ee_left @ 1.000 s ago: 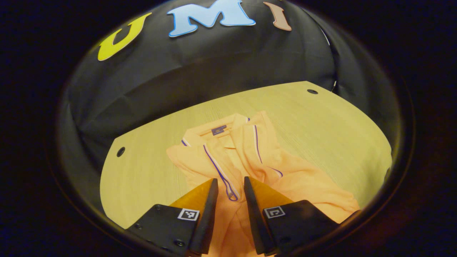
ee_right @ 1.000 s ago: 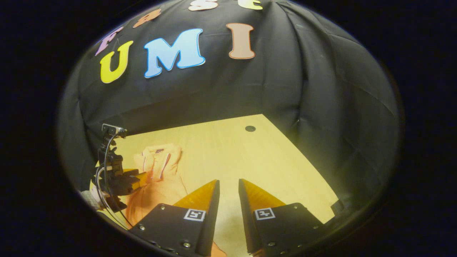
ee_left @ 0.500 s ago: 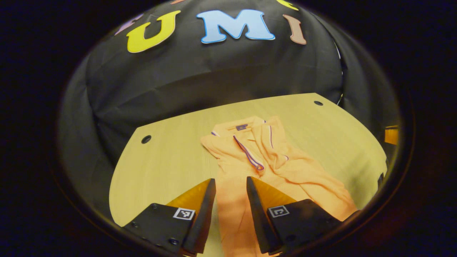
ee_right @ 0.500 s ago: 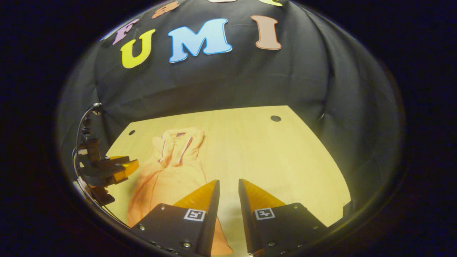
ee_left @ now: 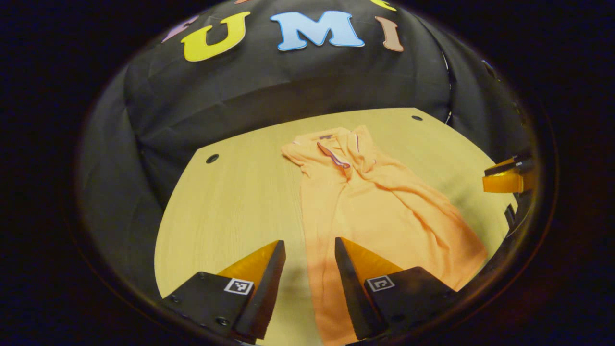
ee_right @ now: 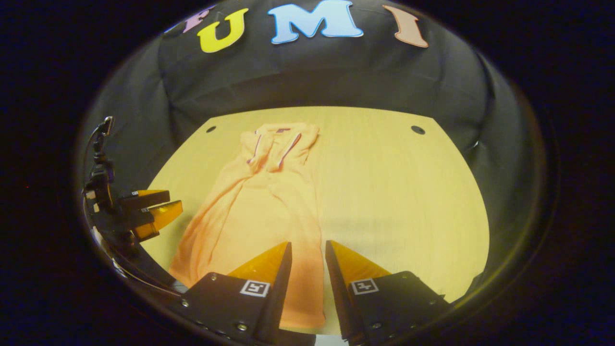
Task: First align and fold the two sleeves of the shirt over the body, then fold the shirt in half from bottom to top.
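Observation:
An orange shirt (ee_left: 379,206) with purple-and-white trim lies on the wooden table (ee_left: 230,202), collar at the far end, hem toward me. Both sleeves lie folded in over the body, so it forms a long narrow strip. My left gripper (ee_left: 308,242) hovers open above the shirt's near left edge, holding nothing. At the right rim of the left gripper view the right gripper (ee_left: 508,178) juts in. In the right gripper view the shirt (ee_right: 259,202) stretches away from my right gripper (ee_right: 308,244), which is open over the hem's right part. The left gripper (ee_right: 151,214) hangs left of the shirt.
The table (ee_right: 394,192) has small round holes near its far corners (ee_left: 212,158) (ee_right: 417,129). Black cloth walls close in behind and on both sides. Bare wood lies to the right of the shirt in the right gripper view.
Both grippers have drawn back toward the near edge of the table. The left one has left the folded sleeve by the collar, and the whole shirt now shows.

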